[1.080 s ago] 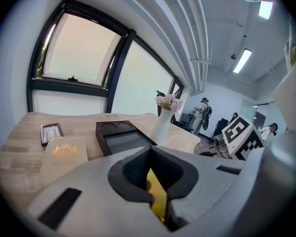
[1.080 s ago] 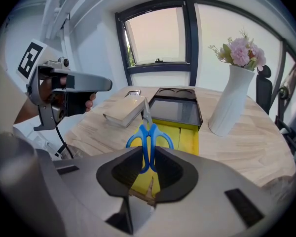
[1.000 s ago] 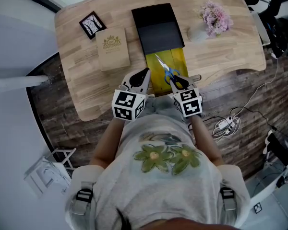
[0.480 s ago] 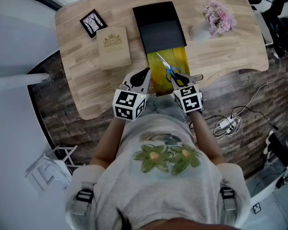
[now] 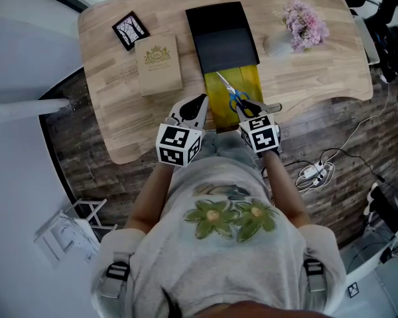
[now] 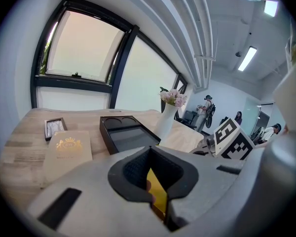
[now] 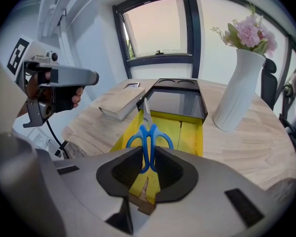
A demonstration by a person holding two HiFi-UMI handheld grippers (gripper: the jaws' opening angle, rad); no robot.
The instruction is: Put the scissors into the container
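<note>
- Table (image 5: 305, 78): light wood, and all the items sit on it.
- Black box (image 5: 222, 35): lies flat mid-table. It is shallow and dark inside, with nothing loose showing in it.
- Yellow tray (image 5: 251, 81): sticks out of the black box's near end, toward the person. I read box plus tray as the container.
- Beige box with a gold crest (image 5: 159, 65): just left of the black box, not involved.
- White vase (image 7: 239, 93) of pink flowers: right of the black box, apart from it.
- Left gripper (image 5: 199, 102): jaws pinched on a yellow strip. It looks like the yellow tray's left wall, so probably steadying the tray.
- Right gripper (image 7: 148, 169): jaws clamped on the low end of the blue handles.
- Scissors (image 7: 149, 132): blades closed, tip pointing away toward the black box, lying along the yellow tray's floor line. I can't tell whether they rest on the floor or hang just above it.
- Small framed picture (image 5: 129, 30): far-left corner, irrelevant.
- Status: pickup and carry are done, and the scissors are inside the tray's outline.
- Left to do: set them down if they aren't down already, open the right jaws and back out. Pushing the tray into the black box may follow, but that is a guess.
</note>
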